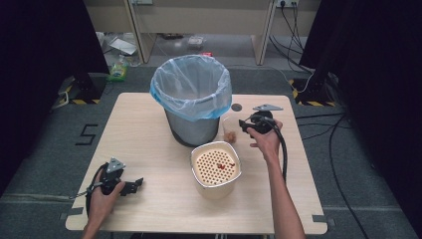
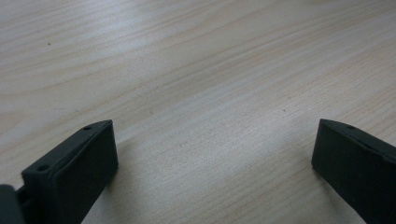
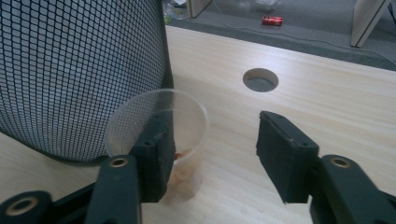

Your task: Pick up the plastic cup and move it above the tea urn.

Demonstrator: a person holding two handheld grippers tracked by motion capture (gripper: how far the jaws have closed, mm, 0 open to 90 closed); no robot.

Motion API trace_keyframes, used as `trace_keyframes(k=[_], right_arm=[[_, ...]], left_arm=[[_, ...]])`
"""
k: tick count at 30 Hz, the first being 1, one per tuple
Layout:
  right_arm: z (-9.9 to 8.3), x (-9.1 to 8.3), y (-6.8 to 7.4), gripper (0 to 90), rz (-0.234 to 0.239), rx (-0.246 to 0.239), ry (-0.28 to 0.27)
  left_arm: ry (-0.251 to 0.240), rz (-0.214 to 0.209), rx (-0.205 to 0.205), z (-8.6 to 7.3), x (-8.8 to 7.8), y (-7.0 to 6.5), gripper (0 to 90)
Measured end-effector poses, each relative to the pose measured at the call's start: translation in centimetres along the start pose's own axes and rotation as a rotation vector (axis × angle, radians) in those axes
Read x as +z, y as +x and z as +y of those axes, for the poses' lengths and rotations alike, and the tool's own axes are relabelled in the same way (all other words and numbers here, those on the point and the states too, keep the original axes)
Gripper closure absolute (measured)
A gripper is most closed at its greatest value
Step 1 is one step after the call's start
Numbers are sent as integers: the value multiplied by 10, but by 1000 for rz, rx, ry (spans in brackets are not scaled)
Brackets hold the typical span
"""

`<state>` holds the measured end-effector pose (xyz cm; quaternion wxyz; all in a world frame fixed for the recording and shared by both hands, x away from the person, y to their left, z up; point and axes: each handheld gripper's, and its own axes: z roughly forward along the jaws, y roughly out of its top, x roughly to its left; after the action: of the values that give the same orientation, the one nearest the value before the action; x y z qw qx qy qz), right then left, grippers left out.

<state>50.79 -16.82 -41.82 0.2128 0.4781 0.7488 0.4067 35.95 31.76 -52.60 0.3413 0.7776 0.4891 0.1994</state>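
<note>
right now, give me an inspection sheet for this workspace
surface: light wood table, bare apart from the job's things; round hole near its far edge
job's things: clear plastic cup with reddish bits at the bottom, upright beside the mesh bin lined with a blue bag; cream strainer pot with red bits on its perforated insert
clutter: nothing seen on the table
grippers: left tool open, low over bare wood; right tool open, one jaw inside the cup's rim, the other outside and clear of it
cables: one trails from each tool; more lie on the floor
surroundings: red can, bottle, dark curtains at both sides
</note>
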Motion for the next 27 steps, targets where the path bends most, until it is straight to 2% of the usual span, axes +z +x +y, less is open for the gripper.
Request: trace_keyframes(k=[2, 4, 6, 8, 14, 26, 27], right_arm=[[5, 9, 6, 515, 13, -26, 20], [6, 12, 7, 520, 12, -25, 32], [10, 22, 9, 542, 8, -44, 59], [10, 25, 10, 550, 5, -42, 69], [9, 46, 12, 648, 17, -55, 146], [4, 53, 8, 774, 18, -81, 227], [3, 53, 8, 783, 23, -70, 229]], left_arm=[[0, 0, 0, 0, 0, 0, 0], [0, 0, 0, 0, 0, 0, 0], [0, -1, 1, 0, 0, 0, 0], [1, -2, 2, 0, 0, 0, 0], [1, -4, 3, 0, 0, 0, 0], [1, -4, 4, 0, 0, 0, 0], [1, -4, 4, 0, 0, 0, 0]])
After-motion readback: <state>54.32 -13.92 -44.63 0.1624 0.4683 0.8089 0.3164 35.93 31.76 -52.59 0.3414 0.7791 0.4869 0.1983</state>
